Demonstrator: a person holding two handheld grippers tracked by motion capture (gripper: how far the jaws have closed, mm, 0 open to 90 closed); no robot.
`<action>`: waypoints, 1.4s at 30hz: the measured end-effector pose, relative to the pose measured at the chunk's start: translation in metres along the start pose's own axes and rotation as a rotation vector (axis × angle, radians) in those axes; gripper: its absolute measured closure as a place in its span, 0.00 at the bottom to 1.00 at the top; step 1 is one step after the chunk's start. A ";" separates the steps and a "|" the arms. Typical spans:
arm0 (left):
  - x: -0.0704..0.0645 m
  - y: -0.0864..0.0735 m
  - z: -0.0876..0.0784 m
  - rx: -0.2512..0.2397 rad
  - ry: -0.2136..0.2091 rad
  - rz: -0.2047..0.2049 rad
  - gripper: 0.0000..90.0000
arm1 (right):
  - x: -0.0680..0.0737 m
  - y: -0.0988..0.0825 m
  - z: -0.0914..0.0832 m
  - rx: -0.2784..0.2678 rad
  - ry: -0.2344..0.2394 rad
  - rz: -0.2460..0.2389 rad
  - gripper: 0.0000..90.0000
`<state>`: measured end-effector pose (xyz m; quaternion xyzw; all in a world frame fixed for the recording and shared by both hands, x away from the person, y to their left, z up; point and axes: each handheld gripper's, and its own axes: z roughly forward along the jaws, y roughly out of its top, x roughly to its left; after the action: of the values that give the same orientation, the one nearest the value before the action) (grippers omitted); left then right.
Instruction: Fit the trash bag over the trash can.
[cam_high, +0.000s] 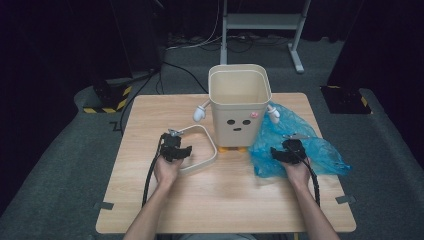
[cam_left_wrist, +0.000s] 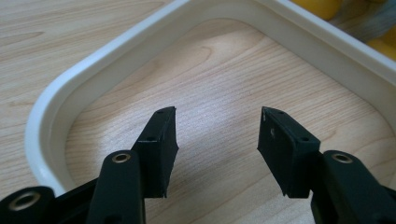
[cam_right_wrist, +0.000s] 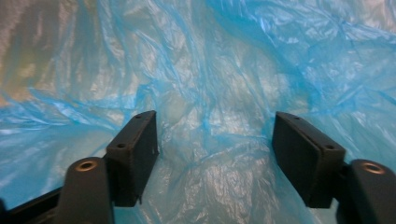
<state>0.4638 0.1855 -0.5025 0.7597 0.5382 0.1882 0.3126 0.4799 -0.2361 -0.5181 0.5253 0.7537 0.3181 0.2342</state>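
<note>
- Left gripper (cam_high: 176, 148): we note its jaws parted with nothing between them, only bare wood showing in the gap in the left gripper view (cam_left_wrist: 217, 137).
- It hovers inside the cream ring (cam_high: 202, 150), which lies flat on the table (cam_high: 150, 200), just left of the bin; the ring's curved corner (cam_left_wrist: 51, 100) wraps round the jaws.
- Right gripper (cam_high: 286, 151): jaws spread wide and released, poised over the blue plastic bag (cam_high: 300, 145); crumpled film (cam_right_wrist: 215, 93) lies between and beyond the pads.
- The bag sprawls at the table's right, touching the bin.
- Cream bin (cam_high: 239, 102) with a face stands upright at far centre.
</note>
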 end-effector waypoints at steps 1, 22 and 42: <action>0.000 0.000 0.001 0.004 0.002 0.003 0.52 | 0.001 0.003 -0.002 -0.007 -0.012 -0.008 0.32; -0.009 -0.002 0.009 0.031 0.042 0.077 0.46 | -0.009 0.065 0.019 -0.112 0.029 0.126 0.20; -0.013 -0.003 0.010 0.031 0.067 0.112 0.44 | -0.014 0.053 0.054 0.023 -0.073 0.084 0.55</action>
<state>0.4635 0.1717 -0.5109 0.7865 0.5081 0.2223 0.2716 0.5560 -0.2234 -0.5162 0.5703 0.7257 0.2994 0.2420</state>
